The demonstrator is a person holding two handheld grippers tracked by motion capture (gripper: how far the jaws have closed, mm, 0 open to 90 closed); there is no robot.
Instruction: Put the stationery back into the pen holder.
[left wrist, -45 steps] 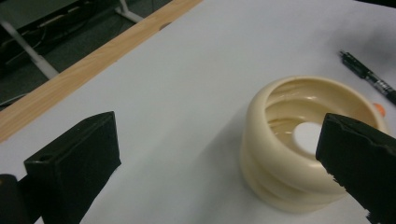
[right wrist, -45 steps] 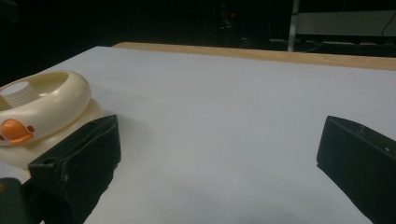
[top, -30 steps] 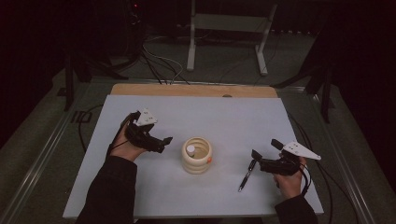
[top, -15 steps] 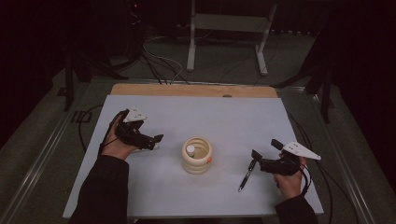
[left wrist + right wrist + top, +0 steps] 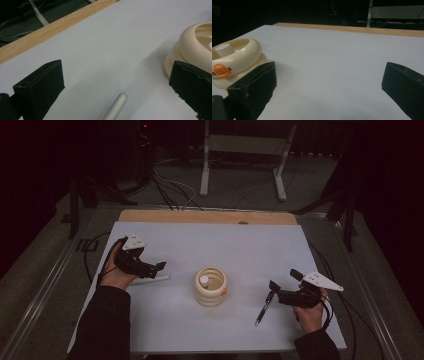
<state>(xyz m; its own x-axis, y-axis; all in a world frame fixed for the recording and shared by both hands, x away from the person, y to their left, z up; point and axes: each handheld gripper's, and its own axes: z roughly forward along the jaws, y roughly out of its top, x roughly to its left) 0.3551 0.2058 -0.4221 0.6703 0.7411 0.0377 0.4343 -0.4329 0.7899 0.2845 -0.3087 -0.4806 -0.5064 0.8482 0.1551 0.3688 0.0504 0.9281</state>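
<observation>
– So, where are the left tongs (image 5: 161, 265)?
– Spread wide over a slim white pen (image 5: 115, 106) lying on the pale grey bench (image 5: 250, 245), just left of the cream ribbed ring-shaped holder (image 5: 210, 286); nothing is held.
– And the right tongs (image 5: 273, 286)?
– Also wide apart and empty, beside a thin black pen (image 5: 263, 306) lying to the right of that holder

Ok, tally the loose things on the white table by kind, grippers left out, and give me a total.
Cream ringed holder: 1
White pen: 1
Black pen: 1
White ridged cap standing inside the holder: 1
Total: 4
</observation>
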